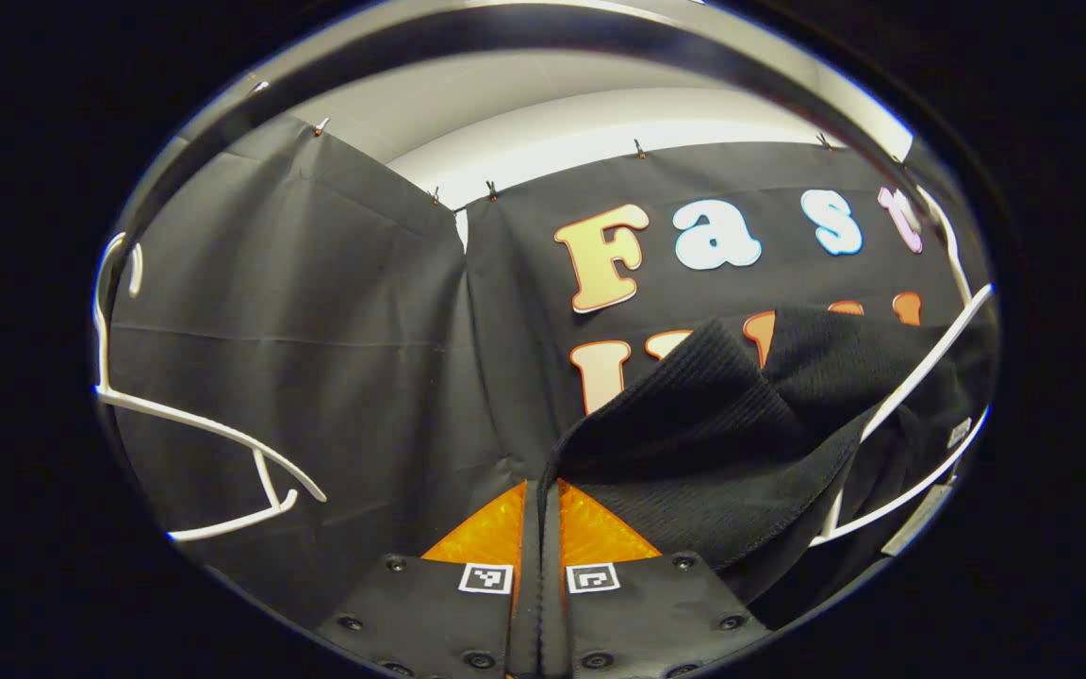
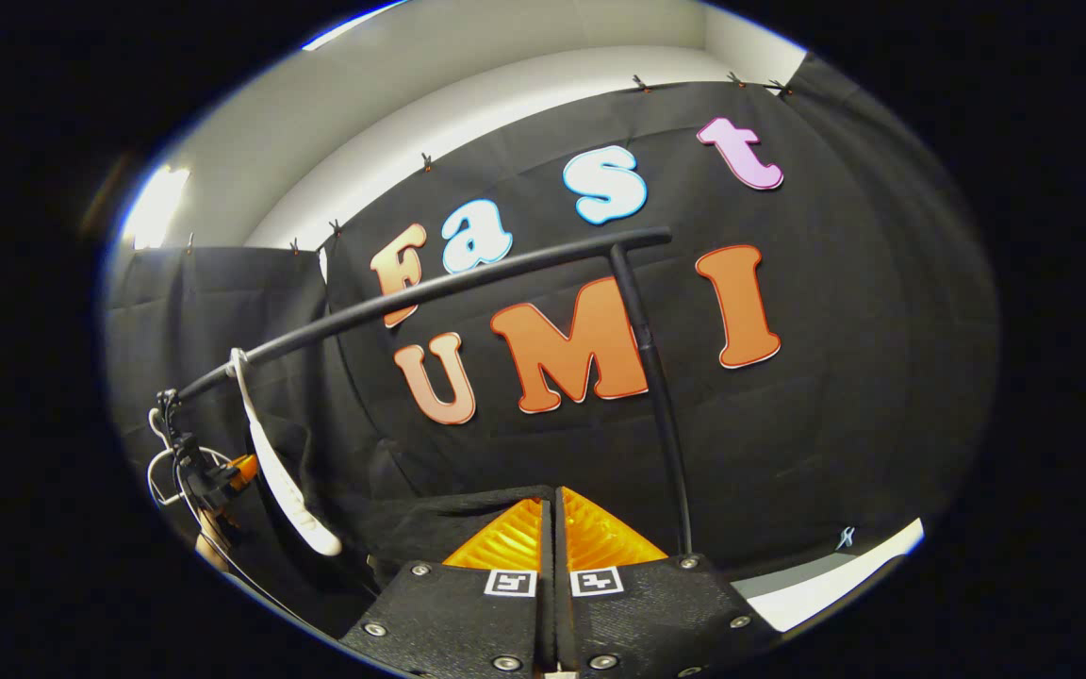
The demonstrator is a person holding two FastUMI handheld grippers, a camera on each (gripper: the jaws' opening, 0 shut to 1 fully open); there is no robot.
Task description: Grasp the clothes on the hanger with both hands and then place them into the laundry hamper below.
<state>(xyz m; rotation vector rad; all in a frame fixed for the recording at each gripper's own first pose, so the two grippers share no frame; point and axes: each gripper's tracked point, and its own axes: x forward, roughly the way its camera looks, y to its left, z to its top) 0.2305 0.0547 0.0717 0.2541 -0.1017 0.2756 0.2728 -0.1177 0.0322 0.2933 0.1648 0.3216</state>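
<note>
**Left claw pinching knit garment at its edge; right claw pressed together near the rail**

Between the left gripper (image 1: 540,500) fingers sits a fold of the black knit garment (image 1: 694,443) — fingers look pressed together w/ the ribbed hem edge nipped in the slit, cloth rising up & to the right from the pinch. Rest of the garment drapes over a white hanger (image 1: 920,377) at the right edge of the left gripper view. A second white hanger (image 1: 213,434), bare, hangs off to the left.

Right gripper (image 2: 552,514) fingers also stand closed, no gap; dark cloth lies just behind the tips, but can't tell if any is caught btw them. Black rail (image 2: 430,292) runs across the right gripper view, w/ an upright post (image 2: 656,405); another white hanger (image 2: 270,453) hooks on it at left.

Handling, my read: soft, limp, light-ish knit, not fragile, not slippery — ribbing gives grip. Will sag & stretch if held at one point, so hold at two spread points along the hem or shoulders.

Orientation: long axis prob runs from pinch up-right toward the hanger, across the hanger's arms. Hamper's spot can't be judged.
</note>
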